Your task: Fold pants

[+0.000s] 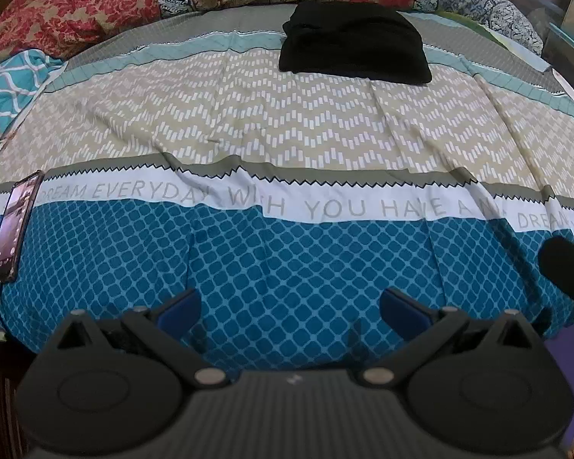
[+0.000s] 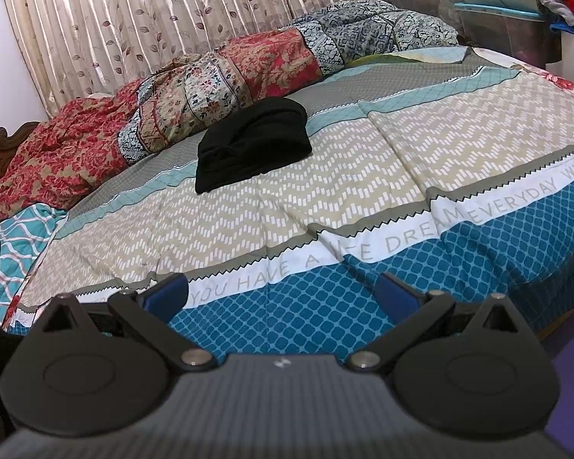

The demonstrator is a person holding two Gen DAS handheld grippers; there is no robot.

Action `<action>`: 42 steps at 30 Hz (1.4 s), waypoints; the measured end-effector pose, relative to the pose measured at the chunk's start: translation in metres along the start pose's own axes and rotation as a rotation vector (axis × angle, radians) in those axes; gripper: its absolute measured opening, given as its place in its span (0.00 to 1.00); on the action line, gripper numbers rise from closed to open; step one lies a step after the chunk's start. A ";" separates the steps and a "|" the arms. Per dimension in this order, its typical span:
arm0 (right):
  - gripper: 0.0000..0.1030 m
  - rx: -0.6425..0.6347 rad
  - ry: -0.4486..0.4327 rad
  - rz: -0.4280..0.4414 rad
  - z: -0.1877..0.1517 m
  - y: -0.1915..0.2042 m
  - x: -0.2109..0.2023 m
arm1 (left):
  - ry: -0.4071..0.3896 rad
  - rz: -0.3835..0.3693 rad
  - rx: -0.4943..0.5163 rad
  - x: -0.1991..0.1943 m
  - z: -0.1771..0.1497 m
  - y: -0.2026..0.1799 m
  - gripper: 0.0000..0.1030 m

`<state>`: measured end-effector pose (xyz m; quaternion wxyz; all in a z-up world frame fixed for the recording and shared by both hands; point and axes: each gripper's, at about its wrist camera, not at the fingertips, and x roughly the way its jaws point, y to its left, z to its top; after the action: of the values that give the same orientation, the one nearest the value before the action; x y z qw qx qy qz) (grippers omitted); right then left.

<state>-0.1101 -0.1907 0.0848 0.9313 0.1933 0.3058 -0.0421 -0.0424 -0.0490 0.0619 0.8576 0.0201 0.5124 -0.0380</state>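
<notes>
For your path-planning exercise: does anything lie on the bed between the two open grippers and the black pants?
Nothing visible does. The pants lie far across the bedspread, and only bare cover separates them from the left gripper and right gripper. The phone sits off at the left edge, outside either path.

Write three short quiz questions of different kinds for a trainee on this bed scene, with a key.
1. True or false: the left gripper is shut on the black pants.
2. Multiple choice: where does the phone lie? A) on top of the pants B) near the left edge of the bedspread C) on the quilt
3. Fill in: the pants lie in a ____ bundle at the far side of the bed, in front of the quilt.

Key: 1 false, both it and the right gripper are open and hold nothing. 2 B. 3 folded.
</notes>
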 end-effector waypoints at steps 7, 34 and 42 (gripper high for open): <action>1.00 0.005 0.003 -0.001 0.000 -0.001 0.001 | 0.006 0.006 0.004 0.000 -0.001 -0.001 1.00; 1.00 0.020 0.009 -0.004 -0.001 -0.005 0.002 | -0.022 0.087 0.051 0.005 -0.004 -0.003 1.00; 1.00 0.021 0.010 -0.004 -0.002 -0.006 0.003 | -0.022 0.097 0.063 0.007 -0.006 -0.003 1.00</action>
<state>-0.1097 -0.1956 0.0799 0.9276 0.2027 0.3105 -0.0461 -0.0443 -0.0521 0.0530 0.8630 0.0717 0.5000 -0.0126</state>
